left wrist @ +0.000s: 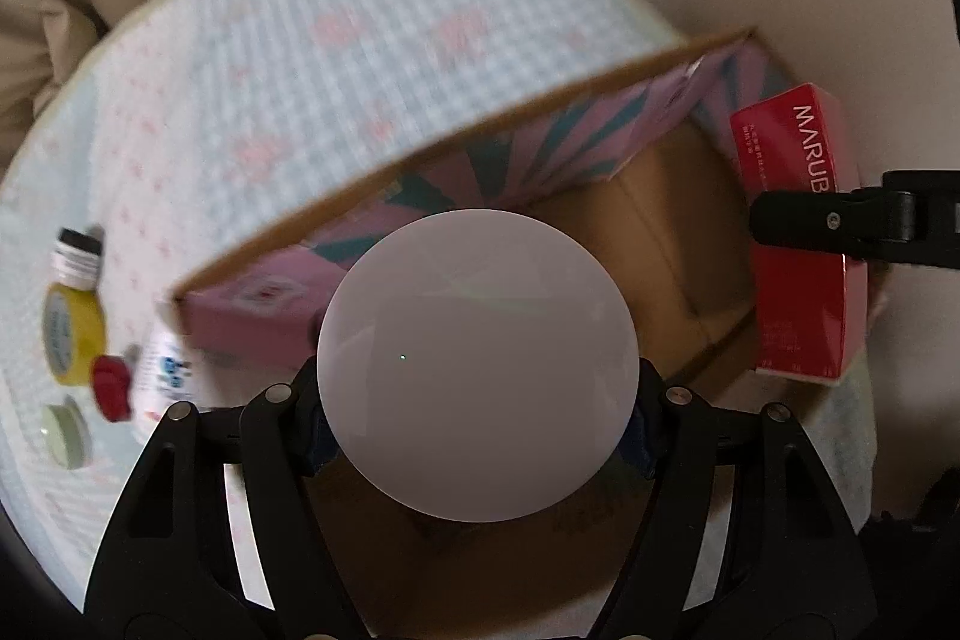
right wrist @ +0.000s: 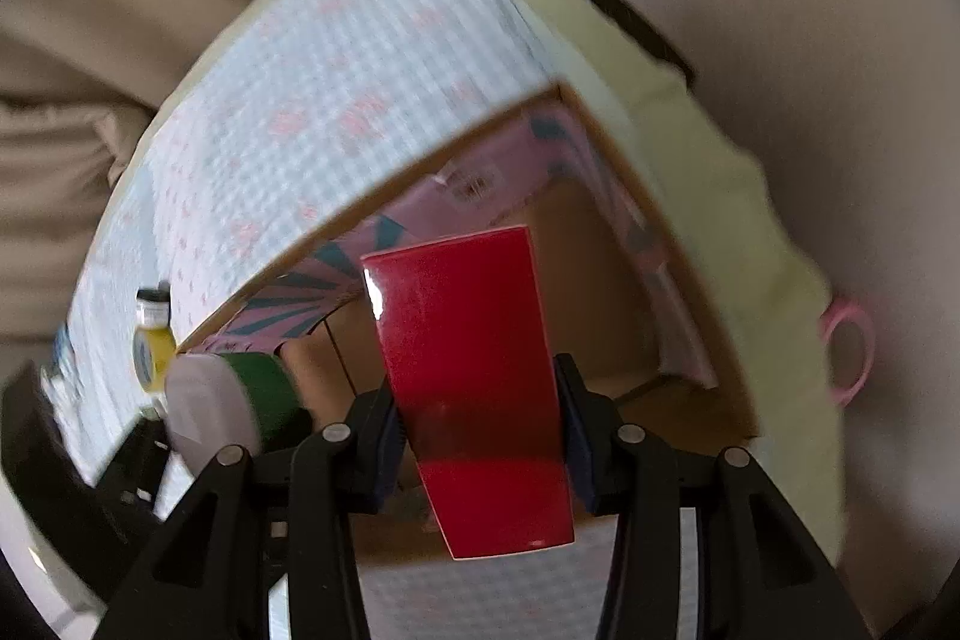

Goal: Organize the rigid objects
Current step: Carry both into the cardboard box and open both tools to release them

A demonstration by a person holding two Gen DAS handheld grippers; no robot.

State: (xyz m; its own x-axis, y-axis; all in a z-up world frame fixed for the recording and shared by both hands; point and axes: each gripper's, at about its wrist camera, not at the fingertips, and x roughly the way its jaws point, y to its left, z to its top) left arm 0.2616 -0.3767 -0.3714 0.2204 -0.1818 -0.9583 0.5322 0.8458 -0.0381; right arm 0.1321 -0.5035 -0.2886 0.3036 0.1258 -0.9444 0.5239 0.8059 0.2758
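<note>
Red box [right wrist: 474, 388] sits clamped between the right jaws; left jaws grip a round-bottomed jar [left wrist: 477, 364].

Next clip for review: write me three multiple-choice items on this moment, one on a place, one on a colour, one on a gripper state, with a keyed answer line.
1. Where is the red box that the right gripper holds?
A. Over the open cardboard box
B. Lying on the checked cloth
C. On the floor

2. What colour is the body of the round jar in the left gripper, seen from the right wrist view?
A. Blue
B. Green
C. Orange

3. How does the right gripper stand?
A. Wide open, nothing in it
B. Shut on the yellow bottle
C. Shut on the red box

Answers: 1 A, the carton's brown inside shows behind the red box; 2 B, a green side runs behind its pale lid; 3 C, both pads press its sides.
</note>
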